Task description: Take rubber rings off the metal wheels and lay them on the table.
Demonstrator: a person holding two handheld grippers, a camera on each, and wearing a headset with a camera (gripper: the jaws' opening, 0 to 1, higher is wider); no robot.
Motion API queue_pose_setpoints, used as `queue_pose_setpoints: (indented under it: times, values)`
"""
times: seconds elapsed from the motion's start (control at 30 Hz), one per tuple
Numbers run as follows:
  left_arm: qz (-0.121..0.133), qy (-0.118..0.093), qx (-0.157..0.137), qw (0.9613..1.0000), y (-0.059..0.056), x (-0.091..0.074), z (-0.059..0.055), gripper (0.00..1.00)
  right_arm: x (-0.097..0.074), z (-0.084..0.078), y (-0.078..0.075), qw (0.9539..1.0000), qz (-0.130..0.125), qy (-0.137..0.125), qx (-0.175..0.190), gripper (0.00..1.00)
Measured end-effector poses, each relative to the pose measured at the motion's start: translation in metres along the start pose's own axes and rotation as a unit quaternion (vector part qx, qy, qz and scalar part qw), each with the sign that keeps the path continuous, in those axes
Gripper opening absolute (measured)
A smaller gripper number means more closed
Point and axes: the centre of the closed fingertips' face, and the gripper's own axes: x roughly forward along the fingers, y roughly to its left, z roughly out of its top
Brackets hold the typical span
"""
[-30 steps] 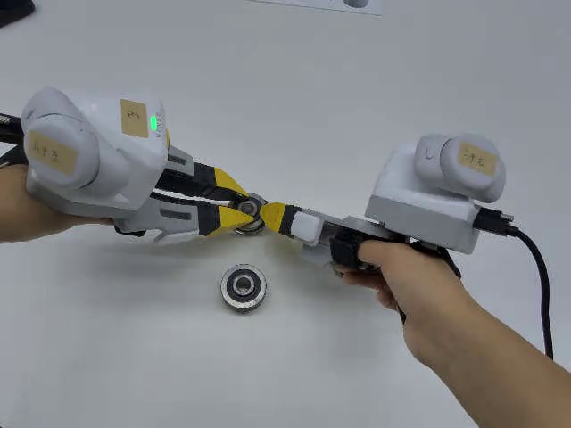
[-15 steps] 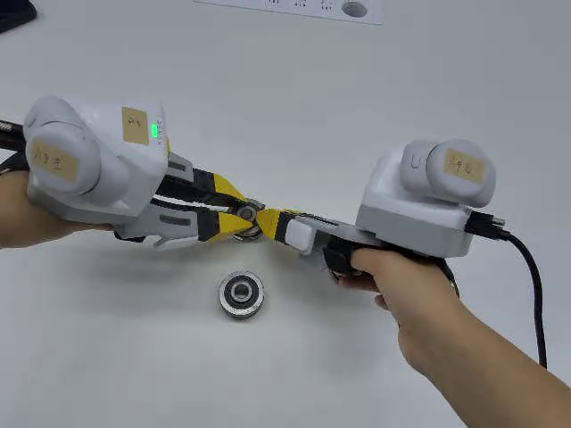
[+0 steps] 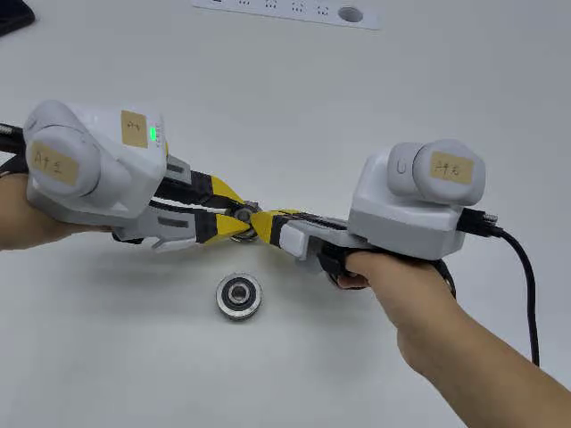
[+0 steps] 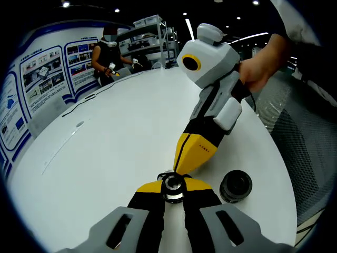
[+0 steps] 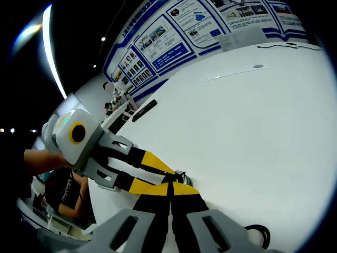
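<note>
Two grippers meet at the centre of the head view. The left gripper clamps a metal wheel between its yellow tips. The right gripper, jaws pressed together, touches that wheel's rim. A second wheel lies on the table, lower centre.

Fixtures and background around the white table

White power strip lying flat near the far edge of the table, sockets facing up, with a dark object cut off by the frame's corner well to its left. Blue-and-white posters lining the curved wall beyond. Metal shelves loaded with boxes farther back, just beside a standing person in dark clothes. Thin dark cable trailing across the far part of the tabletop. Bright strip lights and small round spots on a dark ceiling. Grey mesh panel past the table's near edge, lower than the tabletop.
</note>
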Motion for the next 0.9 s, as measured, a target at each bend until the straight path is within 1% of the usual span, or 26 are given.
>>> queue_pose_setpoints:
  times: [0.07, 0.1, 0.17, 0.2, 0.3, 0.37, 0.4, 0.47, 0.5, 0.53, 0.57, 0.6, 0.63, 0.67, 0.73, 0.8, 0.9]
  values:
    - [0.000, 0.000, 0.001, 1.0000, 0.0000, 0.0003, 0.0002, 0.13, 0.0018, 0.0021, 0.0017, 0.9999, 0.004, -0.002, 0.009, 0.01]
    - [0.000, 0.000, 0.001, 1.0000, 0.0000, 0.0003, 0.0002, 0.13, 0.0023, 0.0022, 0.0060, 0.9998, 0.014, -0.002, 0.015, 0.01]
    - [0.000, 0.000, 0.001, 1.0000, 0.0001, 0.0006, 0.0006, 0.13, 0.0027, 0.0035, 0.0056, 0.9999, 0.005, -0.002, 0.014, 0.01]
    - [0.000, 0.000, 0.001, 1.0000, 0.0001, 0.0006, 0.0008, 0.13, 0.0027, 0.0038, 0.0057, 0.9999, 0.006, -0.003, 0.013, 0.01]
    - [0.001, 0.000, 0.001, 1.0000, 0.0002, 0.0006, 0.0008, 0.13, 0.0002, 0.0062, 0.0041, 0.9990, 0.007, -0.008, 0.043, 0.01]
    - [0.002, -0.001, 0.000, 1.0000, 0.0004, 0.0007, 0.0008, 0.13, -0.0015, 0.0087, 0.0023, 0.9983, 0.005, -0.011, 0.056, 0.01]
    - [0.004, 0.000, -0.001, 1.0000, 0.0007, 0.0010, 0.0009, 0.13, -0.0025, 0.0077, 0.0017, 0.9974, 0.001, -0.007, 0.072, 0.02]
    - [0.007, 0.001, -0.001, 1.0000, 0.0008, 0.0013, 0.0012, 0.13, -0.0029, 0.0081, 0.0018, 0.9967, 0.003, -0.010, 0.080, 0.02]
    - [0.008, 0.005, 0.007, 0.9999, 0.0005, 0.0012, 0.0013, 0.13, -0.0028, 0.0075, 0.0015, 0.9968, 0.001, -0.009, 0.079, 0.02]
    - [0.010, 0.009, 0.031, 0.9994, 0.0013, 0.0010, 0.0021, 0.13, -0.0029, 0.0065, 0.0011, 0.9968, -0.002, -0.007, 0.080, 0.02]
    - [0.012, 0.011, 0.032, 0.9993, -0.0009, 0.0014, 0.0026, 0.13, -0.0027, 0.0055, 0.0019, 0.9969, 0.002, -0.005, 0.078, 0.02]
    - [0.013, 0.013, 0.027, 0.9995, -0.0007, 0.0018, 0.0029, 0.13, -0.0026, 0.0048, 0.0015, 0.9969, 0.001, -0.004, 0.079, 0.02]
    - [0.016, 0.014, 0.015, 0.9997, 0.0031, 0.0002, 0.0000, 0.13, -0.0028, 0.0041, -0.0003, 0.9967, -0.004, -0.003, 0.081, 0.02]
    - [0.016, 0.015, 0.012, 0.9997, 0.0040, -0.0001, -0.0007, 0.14, -0.0028, 0.0041, -0.0004, 0.9967, -0.004, -0.003, 0.081, 0.02]
    - [0.016, 0.018, 0.008, 0.9997, 0.0040, -0.0005, -0.0011, 0.14, -0.0033, 0.0052, -0.0001, 0.9957, -0.002, -0.006, 0.092, 0.02]
    - [0.017, 0.018, 0.003, 0.9997, 0.0037, -0.0009, -0.0001, 0.14, -0.0038, 0.0067, 0.0025, 0.9955, 0.002, -0.010, 0.094, 0.02]
    - [0.018, 0.019, -0.001, 0.9997, 0.0027, -0.0019, 0.0008, 0.14, -0.0037, 0.0070, 0.0029, 0.9955, 0.001, -0.010, 0.095, 0.02]
